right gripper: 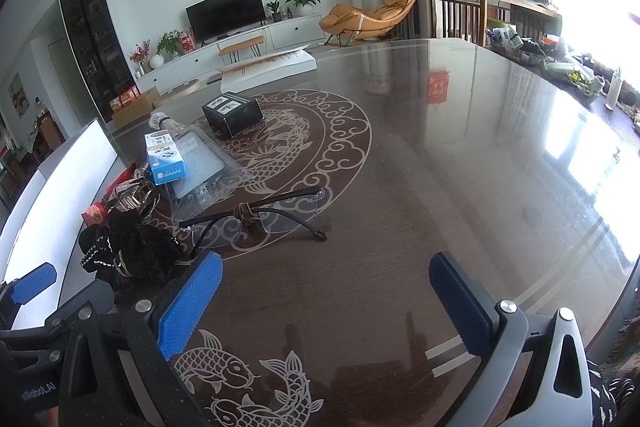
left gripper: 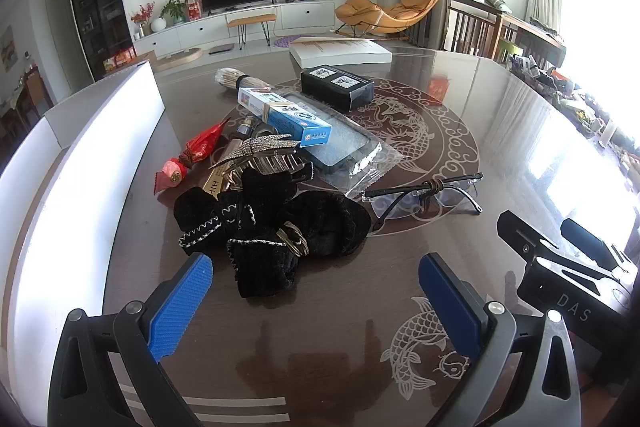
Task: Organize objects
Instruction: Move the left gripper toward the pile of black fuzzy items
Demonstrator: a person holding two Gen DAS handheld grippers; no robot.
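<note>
Holding both tongs wide open and empty, we judge the first pick is not yet begun. Our left tongs (left gripper: 316, 291) face the black velvet bows (left gripper: 272, 223), heaped with the hair claw (left gripper: 260, 155) beside the white box (left gripper: 80, 163); we should grip one bow alone. Only the right view centres the glasses (right gripper: 256, 215) before the right tongs (right gripper: 326, 295), apart on the worktop (right gripper: 440, 167).

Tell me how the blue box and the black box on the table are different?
The blue box is long, thin and light blue and white; the black box is dark and chunkier. The blue box rests on a clear plastic packet in the pile; the black box sits alone on the table, farther away. Both are closed.
</note>
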